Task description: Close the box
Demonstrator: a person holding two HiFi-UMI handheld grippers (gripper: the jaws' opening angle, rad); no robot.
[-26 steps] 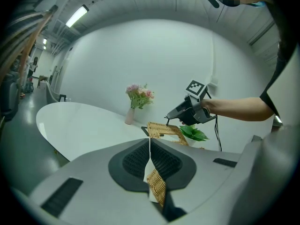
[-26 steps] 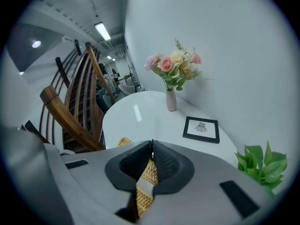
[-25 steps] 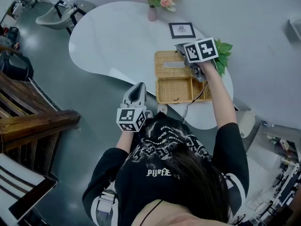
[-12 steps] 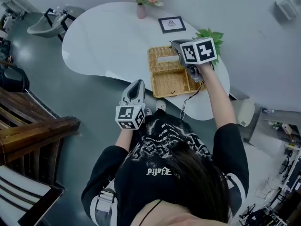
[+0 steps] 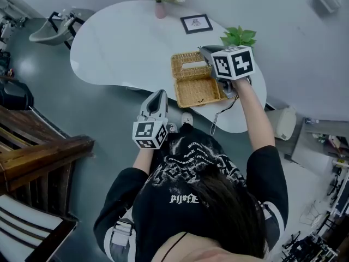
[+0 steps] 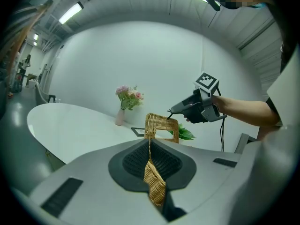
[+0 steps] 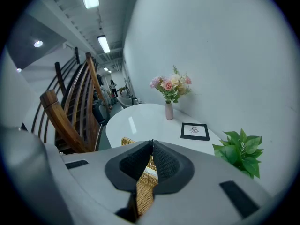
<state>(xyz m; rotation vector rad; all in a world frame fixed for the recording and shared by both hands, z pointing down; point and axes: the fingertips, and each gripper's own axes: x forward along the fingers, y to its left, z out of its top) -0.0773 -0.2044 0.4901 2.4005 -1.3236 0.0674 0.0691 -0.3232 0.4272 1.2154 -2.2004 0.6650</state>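
An open wicker box (image 5: 199, 93) lies near the front edge of the white table (image 5: 125, 42). Its lid (image 5: 188, 64) is hinged back behind the base. In the left gripper view the lid (image 6: 161, 118) stands raised on edge. My right gripper (image 5: 203, 49) is at the lid's far right corner, and its jaws look shut on the rim there. Wicker (image 7: 143, 191) shows between its pads below the tips of the right gripper (image 7: 151, 143). My left gripper (image 5: 160, 94) hangs off the table's front edge, left of the box. The left gripper (image 6: 149, 140) is shut on nothing and points at the box.
A vase of flowers (image 5: 160, 10), a framed picture (image 5: 196, 23) and a green plant (image 5: 238, 37) stand behind the box. A cable (image 5: 218, 119) hangs from the right gripper over the table edge. Wooden furniture (image 5: 38, 152) stands to the left, and a white bin (image 5: 285, 123) to the right.
The head view has swung, so the table and box now sit higher and smaller in the frame. The right gripper stays at the lid's corner. The left gripper has hardly moved.
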